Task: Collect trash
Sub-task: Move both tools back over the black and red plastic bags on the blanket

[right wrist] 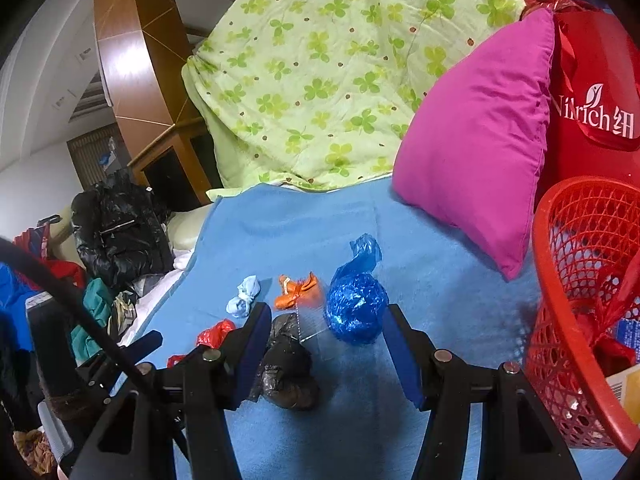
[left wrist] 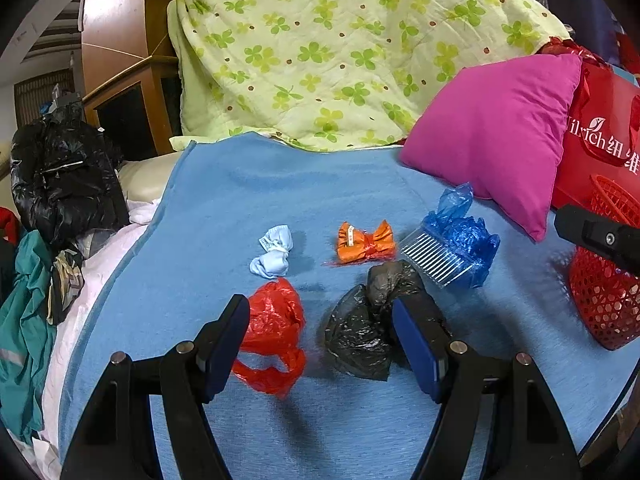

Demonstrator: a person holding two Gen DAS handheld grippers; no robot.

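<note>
"Nilrich" in white on red bag (right wrist: 596,92) behind pink pillow (right wrist: 476,132). Both claws, left gripper (left wrist: 320,332) and right gripper (right wrist: 324,340), open, empty. Knotted trash bags (left wrist: 360,324) on blue blanket (left wrist: 280,184), beside red basket (right wrist: 560,280).

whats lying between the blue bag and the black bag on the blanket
A clear plastic comb lies between the blue bag and the black bag, its back tucked against the blue one. The left wrist view shows it best.
</note>
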